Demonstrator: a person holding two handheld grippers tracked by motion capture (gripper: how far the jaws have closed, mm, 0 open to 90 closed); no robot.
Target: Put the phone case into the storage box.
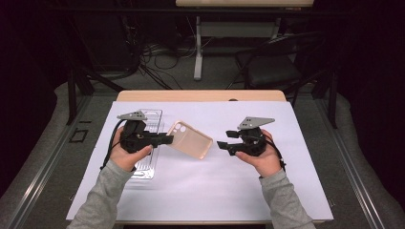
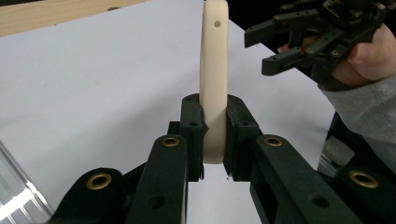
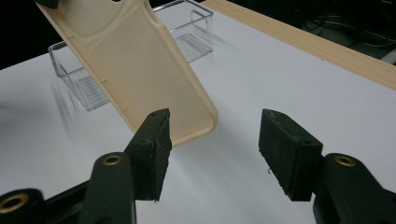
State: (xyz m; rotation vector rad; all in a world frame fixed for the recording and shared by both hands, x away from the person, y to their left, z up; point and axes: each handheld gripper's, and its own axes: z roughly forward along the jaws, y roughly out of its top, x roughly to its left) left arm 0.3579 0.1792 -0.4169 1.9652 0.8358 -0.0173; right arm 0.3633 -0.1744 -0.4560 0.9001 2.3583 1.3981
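your left tongs (image 1: 165, 140) pinch one end of the cream phone case (image 1: 190, 139), holding it off the white worktop (image 1: 200, 186). your right tongs (image 1: 224, 145) stand spread and empty, just beside the case's free end, not touching it. beyond the case, behind your left tongs, lies a clear plastic tray (image 3: 187, 32).

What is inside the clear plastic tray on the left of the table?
The clear tray looks empty; its ribbed floor shows through. The phone case, held by the left gripper, covers part of it, so that part is hidden.
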